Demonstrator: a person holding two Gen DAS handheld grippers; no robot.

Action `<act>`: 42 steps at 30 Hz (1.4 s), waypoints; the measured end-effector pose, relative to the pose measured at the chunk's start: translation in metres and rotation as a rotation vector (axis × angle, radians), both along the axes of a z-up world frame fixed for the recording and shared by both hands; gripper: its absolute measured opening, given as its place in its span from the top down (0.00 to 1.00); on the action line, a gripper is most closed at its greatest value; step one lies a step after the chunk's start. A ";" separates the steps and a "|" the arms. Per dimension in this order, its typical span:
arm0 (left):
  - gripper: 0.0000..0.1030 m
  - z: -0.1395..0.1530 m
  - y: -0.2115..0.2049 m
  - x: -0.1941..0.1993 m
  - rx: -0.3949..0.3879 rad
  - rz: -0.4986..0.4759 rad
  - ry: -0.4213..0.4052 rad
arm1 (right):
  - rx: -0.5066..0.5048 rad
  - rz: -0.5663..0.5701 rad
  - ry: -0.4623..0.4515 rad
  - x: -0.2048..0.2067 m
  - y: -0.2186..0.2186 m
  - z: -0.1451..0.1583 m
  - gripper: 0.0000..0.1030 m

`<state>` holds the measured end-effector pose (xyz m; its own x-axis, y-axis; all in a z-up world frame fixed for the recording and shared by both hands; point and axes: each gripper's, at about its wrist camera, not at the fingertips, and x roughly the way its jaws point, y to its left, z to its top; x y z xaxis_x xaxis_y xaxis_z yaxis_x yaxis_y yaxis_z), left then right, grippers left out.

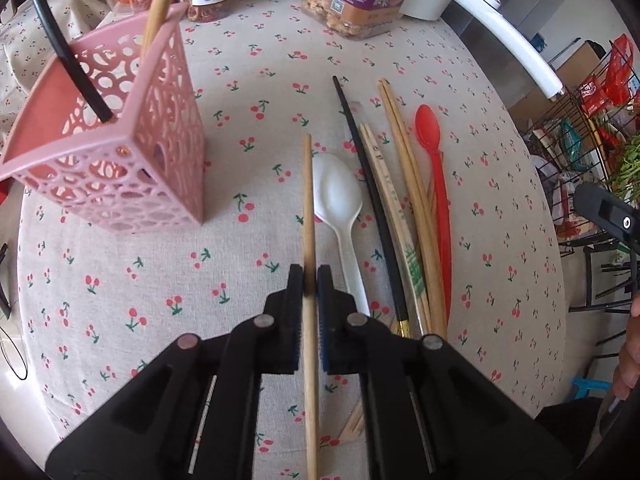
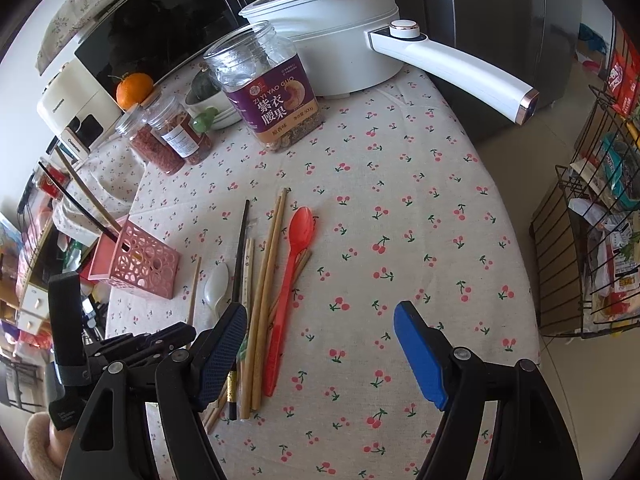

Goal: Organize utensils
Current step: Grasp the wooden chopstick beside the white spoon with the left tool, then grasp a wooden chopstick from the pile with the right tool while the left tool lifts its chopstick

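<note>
On the tabletop, left gripper fingers clamp a wooden chopstick, right gripper wide; next: lift into pink holder.

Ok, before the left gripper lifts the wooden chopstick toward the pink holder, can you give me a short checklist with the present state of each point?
1. left gripper shut on wooden chopstick: ok.
2. Only one stick between the pads: ok; white spoon lies beside, apart.
3. Chopstick tip off the cloth: cannot tell.
4. pink holder upright, top open: ok; a black chopstick and a wooden one already stand inside.
5. right gripper open, empty, apart from the left: ok.
</note>
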<state>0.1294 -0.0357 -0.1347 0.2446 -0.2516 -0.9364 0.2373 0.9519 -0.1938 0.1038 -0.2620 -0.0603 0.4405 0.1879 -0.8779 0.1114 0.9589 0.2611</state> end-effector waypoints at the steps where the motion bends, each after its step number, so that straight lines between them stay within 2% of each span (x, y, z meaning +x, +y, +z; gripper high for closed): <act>1: 0.93 -0.001 0.002 0.001 0.001 0.006 0.000 | -0.003 0.003 0.002 0.000 0.001 -0.001 0.25; 3: 0.89 -0.002 0.003 0.004 0.009 0.017 -0.001 | -0.012 0.007 0.006 0.000 0.003 -0.002 0.25; 5: 0.73 -0.004 0.003 0.008 0.004 0.027 0.000 | -0.013 0.010 0.012 0.000 0.003 -0.004 0.25; 8: 0.70 -0.011 -0.003 0.013 0.030 0.022 -0.001 | -0.019 0.009 0.016 0.002 0.002 -0.005 0.25; 10: 0.71 -0.012 -0.009 0.013 0.070 0.008 -0.037 | -0.024 0.000 0.019 0.004 0.001 -0.007 0.25; 12: 0.82 -0.013 -0.016 0.012 0.140 -0.011 -0.062 | -0.023 -0.011 0.026 0.006 -0.001 -0.008 0.25; 13: 0.92 -0.012 -0.018 0.011 0.172 -0.019 -0.076 | -0.022 -0.013 0.030 0.007 -0.001 -0.009 0.25; 14: 0.93 -0.012 -0.020 0.010 0.177 -0.031 -0.079 | -0.023 -0.014 0.033 0.009 -0.001 -0.010 0.25; 18: 0.93 0.002 -0.018 -0.001 0.140 -0.051 -0.097 | -0.033 -0.007 0.044 0.018 0.002 -0.012 0.25; 24: 0.93 0.050 -0.003 -0.030 0.053 -0.072 -0.195 | -0.056 0.000 0.054 0.038 0.013 -0.020 0.27; 25: 0.93 0.058 0.000 -0.036 0.038 -0.077 -0.211 | -0.058 0.003 0.055 0.042 0.015 -0.022 0.29; 27: 0.93 0.070 0.008 -0.043 0.015 -0.080 -0.243 | -0.047 0.018 0.062 0.050 0.020 -0.025 0.44; 28: 0.93 0.075 0.012 -0.046 0.005 -0.080 -0.257 | -0.029 0.032 0.063 0.054 0.023 -0.028 0.49; 30: 0.93 0.083 0.021 -0.049 -0.010 -0.076 -0.279 | 0.010 0.055 0.066 0.062 0.029 -0.033 0.67; 33: 0.93 0.090 0.034 -0.053 -0.031 -0.069 -0.299 | 0.026 0.075 0.079 0.074 0.041 -0.042 0.79; 36: 0.93 0.094 0.044 -0.054 -0.047 -0.067 -0.306 | 0.044 0.098 0.087 0.084 0.050 -0.053 0.88; 42: 0.93 0.097 0.059 -0.053 -0.064 -0.055 -0.304 | 0.022 0.064 0.122 0.100 0.054 -0.075 0.90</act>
